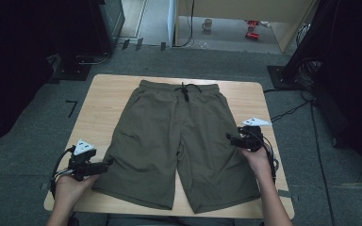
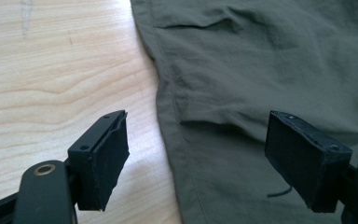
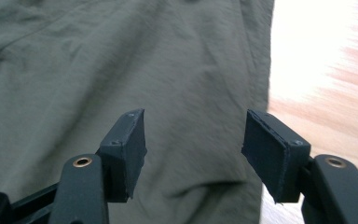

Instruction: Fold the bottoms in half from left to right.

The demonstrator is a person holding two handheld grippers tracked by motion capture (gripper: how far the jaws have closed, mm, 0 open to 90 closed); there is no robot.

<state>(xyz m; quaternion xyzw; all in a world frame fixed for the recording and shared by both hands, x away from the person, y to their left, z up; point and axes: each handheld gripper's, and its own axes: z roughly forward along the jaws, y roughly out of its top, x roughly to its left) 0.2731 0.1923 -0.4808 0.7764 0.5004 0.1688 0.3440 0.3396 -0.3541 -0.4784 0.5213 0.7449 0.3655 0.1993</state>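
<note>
Shorts (image 1: pixel 176 141) lie flat on the surface (image 1: pixel 103 99); I see my left claw (image 2: pixel 196 161) and right claw (image 3: pixel 193 156) spread over opposite side hems, pinching nothing.

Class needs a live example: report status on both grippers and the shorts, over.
Left gripper open at shorts' outer edge. Right gripper open over opposite edge. Shorts flat on table, drawstring away from the person, unheld. Nothing in the way.
</note>
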